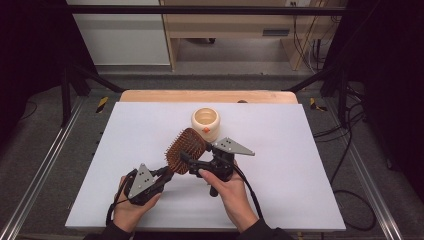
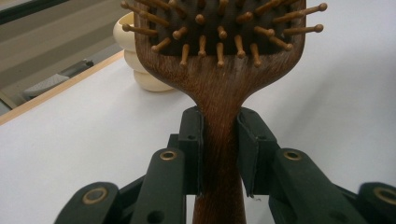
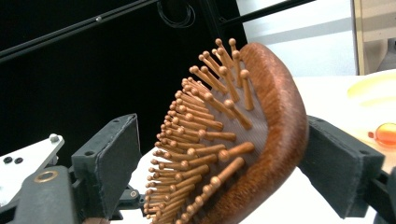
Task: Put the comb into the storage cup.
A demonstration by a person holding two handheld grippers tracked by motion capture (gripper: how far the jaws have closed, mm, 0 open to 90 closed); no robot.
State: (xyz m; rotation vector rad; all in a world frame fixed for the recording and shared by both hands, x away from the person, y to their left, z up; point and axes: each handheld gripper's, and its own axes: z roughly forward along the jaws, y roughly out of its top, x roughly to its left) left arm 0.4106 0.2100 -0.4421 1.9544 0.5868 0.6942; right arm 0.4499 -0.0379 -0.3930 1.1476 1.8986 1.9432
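No readable txt, labels, brand names or nos. anywhere: none on hairbrush (image 2: 219,70) handle btwn claw pads, none on cream pot (image 1: 205,121) beyond claw, none on grey claw plates.

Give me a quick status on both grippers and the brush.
Left hand-held gripper shut on brown wooden paddle hairbrush handle. Right hand-held gripper open around its head. Cream ceramic pot behind, apart.

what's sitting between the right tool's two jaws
The head of the wooden paddle hairbrush: the right gripper view shows the right tool straddling it, one jaw on the bristle side, the other against its back.
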